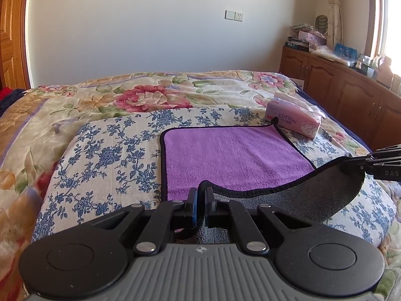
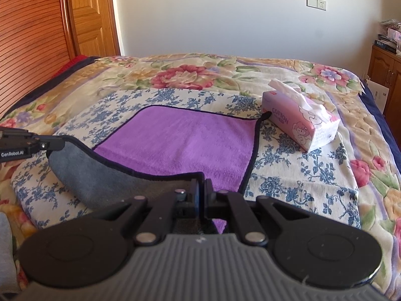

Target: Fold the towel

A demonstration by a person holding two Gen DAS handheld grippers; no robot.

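A purple towel (image 1: 233, 155) with a black hem and grey underside lies on a blue-flowered cloth on the bed; it also shows in the right wrist view (image 2: 180, 145). My left gripper (image 1: 201, 193) is shut on the towel's near left corner. My right gripper (image 2: 201, 188) is shut on the near right corner. Both corners are lifted a little, so the near edge hangs between them and shows the grey underside (image 1: 313, 190). The right gripper shows at the right edge of the left wrist view (image 1: 351, 163), the left gripper at the left edge of the right wrist view (image 2: 57, 145).
A pink tissue box (image 1: 293, 120) (image 2: 298, 123) stands by the towel's far right corner, touching its hanging loop. The blue-flowered cloth (image 1: 105, 155) lies on a floral bedspread (image 1: 150, 95). A wooden cabinet (image 1: 351, 85) with clutter runs along the right; a wooden door (image 2: 92, 15) is far left.
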